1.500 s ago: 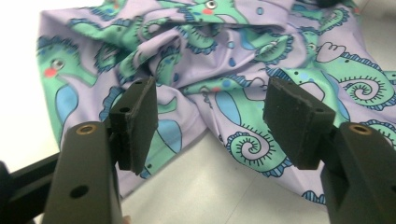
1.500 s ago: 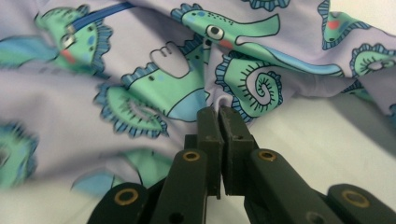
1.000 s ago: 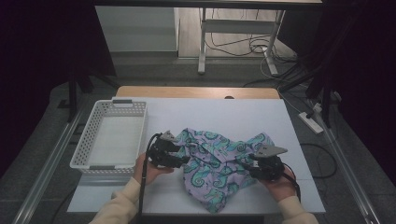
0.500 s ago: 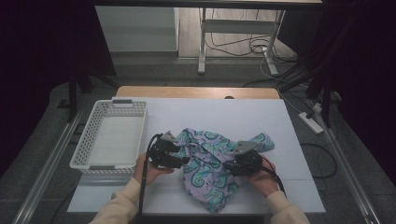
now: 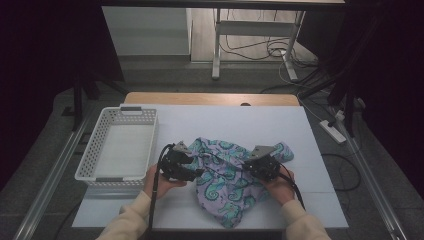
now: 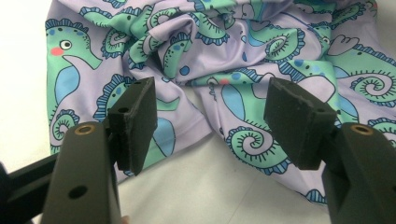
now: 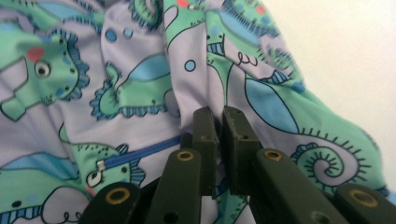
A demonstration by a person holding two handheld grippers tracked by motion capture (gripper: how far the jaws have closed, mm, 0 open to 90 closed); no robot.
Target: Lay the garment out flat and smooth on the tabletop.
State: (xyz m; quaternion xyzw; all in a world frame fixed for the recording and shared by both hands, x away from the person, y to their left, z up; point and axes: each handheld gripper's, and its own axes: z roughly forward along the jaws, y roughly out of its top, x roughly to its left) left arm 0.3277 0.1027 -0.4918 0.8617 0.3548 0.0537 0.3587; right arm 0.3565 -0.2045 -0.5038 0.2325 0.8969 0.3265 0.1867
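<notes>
A lilac cloth [image 5: 227,175] printed with teal seahorses lies crumpled on the white table [image 5: 220,122]. My left gripper [image 5: 197,172] sits at the cloth's left edge, open, its jaws wide apart over a fold of the cloth [image 6: 210,88]. My right gripper [image 5: 250,167] rests on the cloth's right part and is shut on a ridge of the cloth [image 7: 196,84], which is pinched between the two jaws. A blue zip [image 7: 140,151] runs through the fabric just left of the right gripper [image 7: 217,116].
A white mesh basket [image 5: 95,157] stands empty at the table's left side. Bare white table surface lies behind and to the right of the cloth. Table legs and cables sit on the floor beyond the far edge.
My right gripper has moved left, from the cloth's right edge onto the middle of the cloth, and is now pinching a fold. The left gripper has stayed put.
</notes>
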